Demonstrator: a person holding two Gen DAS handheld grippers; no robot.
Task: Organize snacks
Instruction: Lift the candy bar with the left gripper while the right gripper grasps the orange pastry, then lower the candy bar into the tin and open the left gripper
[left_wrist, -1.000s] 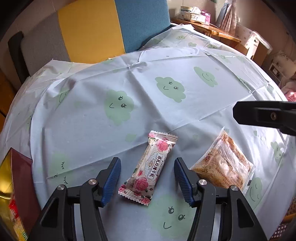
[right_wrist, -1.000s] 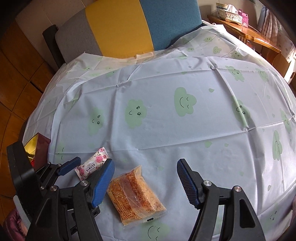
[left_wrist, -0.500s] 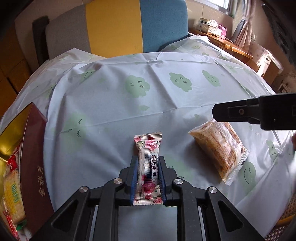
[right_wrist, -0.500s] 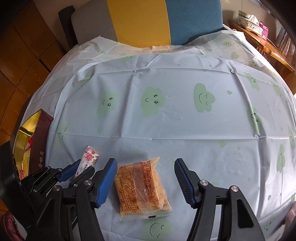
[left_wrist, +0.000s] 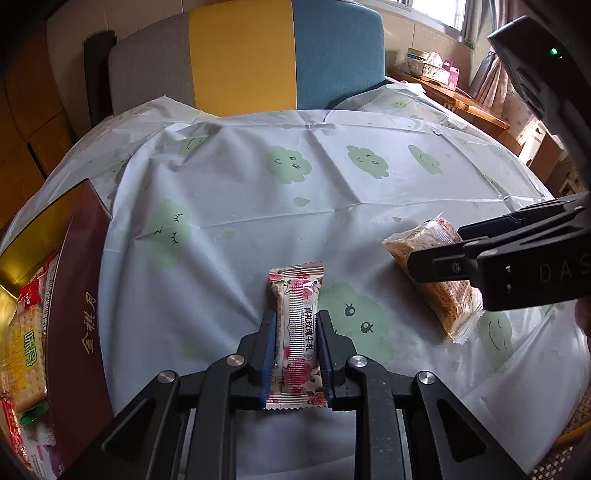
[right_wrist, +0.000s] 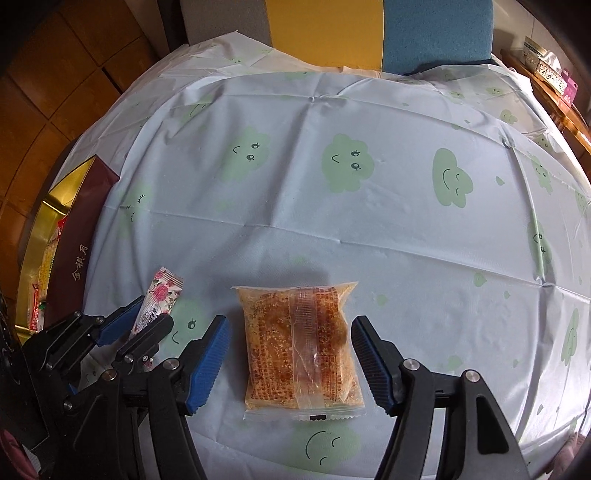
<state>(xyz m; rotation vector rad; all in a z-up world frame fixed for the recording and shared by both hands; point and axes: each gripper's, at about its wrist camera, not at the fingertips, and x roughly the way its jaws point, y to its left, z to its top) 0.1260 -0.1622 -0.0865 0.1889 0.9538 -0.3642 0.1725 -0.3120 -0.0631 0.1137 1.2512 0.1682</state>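
Left tongs (left_wrist: 294, 345) clamped on rose-print candy bar (left_wrist: 295, 328); right tongs (right_wrist: 290, 363) apart, opening, straddling crispy-rice cake packet (right_wrist: 301, 345); maroon gift box (left_wrist: 75, 325), frame left, holds snack packs (left_wrist: 24, 339).

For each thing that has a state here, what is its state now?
Left gripper: shut on the rose candy bar.
Right gripper: open around the cracker pack, not touching.
Cracker pack: sealed, flat on the tablecloth.
Box: open, snacks inside.
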